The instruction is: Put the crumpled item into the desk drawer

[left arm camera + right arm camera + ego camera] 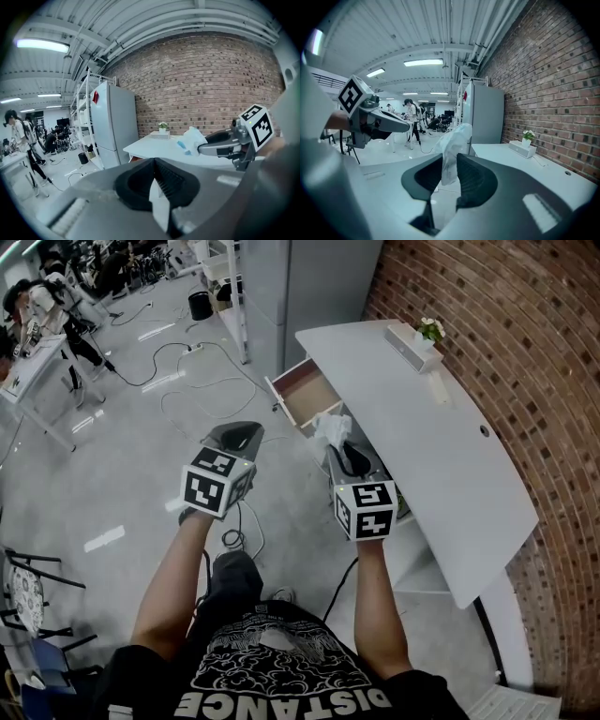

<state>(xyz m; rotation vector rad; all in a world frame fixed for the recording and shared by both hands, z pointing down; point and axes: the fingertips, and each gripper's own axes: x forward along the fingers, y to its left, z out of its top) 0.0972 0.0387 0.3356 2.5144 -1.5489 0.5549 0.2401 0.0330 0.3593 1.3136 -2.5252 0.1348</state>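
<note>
My right gripper is shut on the crumpled white item, which sticks out past the jaw tips. In the right gripper view the item stands pinched between the two black pads of that gripper. It hangs in the air just in front of the white desk, near the open drawer under the desk's far end. My left gripper floats to the left over the floor, jaws together and empty. From the left gripper view, the right gripper shows carrying the item.
A brick wall runs behind the desk. A small planter box with a plant sits at the desk's far end. A tall grey cabinet stands beyond the drawer. Cables trail over the floor; people and tables are far left.
</note>
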